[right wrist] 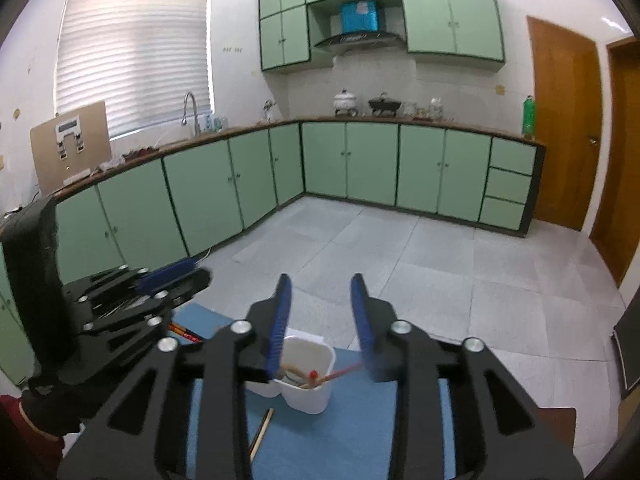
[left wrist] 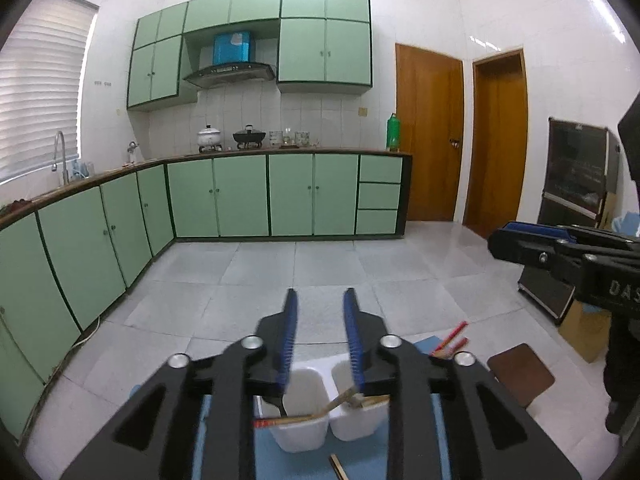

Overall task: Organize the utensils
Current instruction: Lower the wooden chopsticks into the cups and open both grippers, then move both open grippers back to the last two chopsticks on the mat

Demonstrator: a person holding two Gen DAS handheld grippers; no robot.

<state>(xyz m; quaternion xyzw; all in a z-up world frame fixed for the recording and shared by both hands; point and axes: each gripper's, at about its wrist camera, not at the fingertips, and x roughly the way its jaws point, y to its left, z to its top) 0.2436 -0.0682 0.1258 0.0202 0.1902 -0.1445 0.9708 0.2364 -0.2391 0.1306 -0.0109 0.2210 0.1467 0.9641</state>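
Note:
A white two-compartment utensil holder (left wrist: 320,420) stands on a blue mat (left wrist: 304,460), below my left gripper (left wrist: 321,304), which is open and empty. Chopsticks (left wrist: 320,412) and a black utensil lean inside it. The holder also shows in the right wrist view (right wrist: 308,376), with chopsticks (right wrist: 340,372) sticking out of it. My right gripper (right wrist: 321,292) is open and empty above it. A loose chopstick (right wrist: 262,434) lies on the mat (right wrist: 352,440) in front of the holder. Red-tipped chopsticks (left wrist: 452,338) lie at the mat's far right.
A brown stool (left wrist: 520,376) stands right of the mat. A black cabinet (left wrist: 576,184) and cardboard box (left wrist: 584,332) are at the right. Green kitchen cabinets (right wrist: 360,164) line the far walls across a tiled floor (right wrist: 440,264).

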